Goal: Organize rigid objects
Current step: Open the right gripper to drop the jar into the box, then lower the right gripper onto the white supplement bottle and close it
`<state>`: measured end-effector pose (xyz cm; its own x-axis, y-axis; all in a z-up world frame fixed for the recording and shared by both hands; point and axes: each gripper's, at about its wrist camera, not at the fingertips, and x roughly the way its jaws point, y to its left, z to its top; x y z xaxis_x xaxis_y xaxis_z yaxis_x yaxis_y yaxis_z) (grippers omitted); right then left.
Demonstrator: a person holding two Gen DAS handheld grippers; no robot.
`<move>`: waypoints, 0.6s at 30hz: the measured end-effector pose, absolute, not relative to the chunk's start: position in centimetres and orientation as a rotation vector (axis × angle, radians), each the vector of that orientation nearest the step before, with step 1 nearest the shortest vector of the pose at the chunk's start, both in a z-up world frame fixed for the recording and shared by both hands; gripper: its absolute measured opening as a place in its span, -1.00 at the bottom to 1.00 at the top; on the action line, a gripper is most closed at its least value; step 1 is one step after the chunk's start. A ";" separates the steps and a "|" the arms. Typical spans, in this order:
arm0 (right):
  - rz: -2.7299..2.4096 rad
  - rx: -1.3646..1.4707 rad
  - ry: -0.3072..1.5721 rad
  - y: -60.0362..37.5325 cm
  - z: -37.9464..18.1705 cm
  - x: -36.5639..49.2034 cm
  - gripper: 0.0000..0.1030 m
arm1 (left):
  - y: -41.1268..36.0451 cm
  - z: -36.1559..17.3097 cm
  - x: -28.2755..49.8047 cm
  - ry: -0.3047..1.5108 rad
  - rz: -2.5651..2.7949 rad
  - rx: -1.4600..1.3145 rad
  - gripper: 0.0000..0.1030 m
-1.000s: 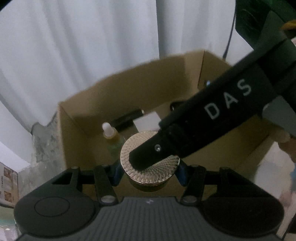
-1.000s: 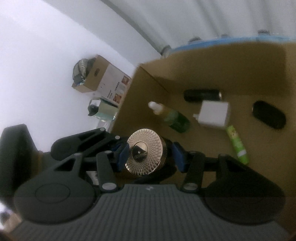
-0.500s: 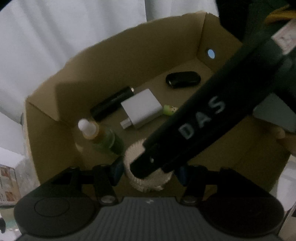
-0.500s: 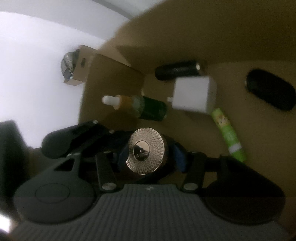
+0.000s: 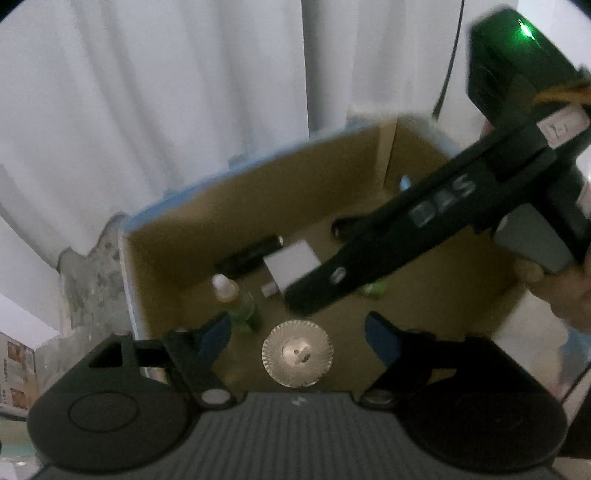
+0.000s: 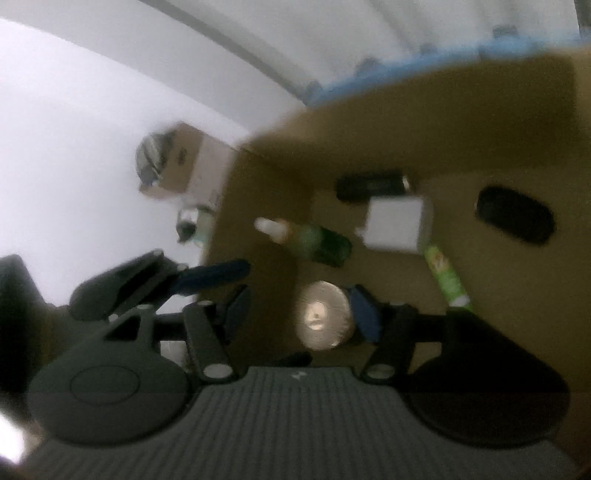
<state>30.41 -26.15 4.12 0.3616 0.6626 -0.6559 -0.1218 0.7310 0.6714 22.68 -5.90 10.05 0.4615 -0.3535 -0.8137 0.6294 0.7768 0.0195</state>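
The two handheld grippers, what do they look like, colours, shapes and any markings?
Both are matte black plastic. The left gripper has blue pads on its fingers, round black discs either side and a grey ribbed body below. The right gripper is built the same; from the left wrist view its long black finger carries white letters "DAS", with a green light glowing on its black housing.

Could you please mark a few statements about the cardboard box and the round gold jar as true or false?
1. The round gold jar lies inside the cardboard box. True.
2. The left gripper is clamped on the jar. False: its jaws are opening, with gaps on both sides.
3. A white charger block lies beside a black tube. True.
4. The green dropper bottle stands upright. False: it lies on its side.
5. The box holds only the jar. False: a black oval case and others share it.
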 end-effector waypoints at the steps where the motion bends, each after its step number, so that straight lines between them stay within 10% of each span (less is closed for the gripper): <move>1: 0.550 0.568 1.047 -26.3 5.6 29.3 0.21 | -5.2 11.0 21.8 0.879 -0.617 0.318 0.61; 18: 0.436 0.374 0.527 -30.2 14.0 6.7 0.51 | -2.7 10.6 6.7 0.553 -0.699 0.169 0.81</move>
<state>6.65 -30.22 13.97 0.7777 0.4864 -0.3983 -0.2992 0.8435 0.4461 6.68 -2.69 10.64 0.6296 -0.5632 -0.5351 0.6504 0.7588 -0.0333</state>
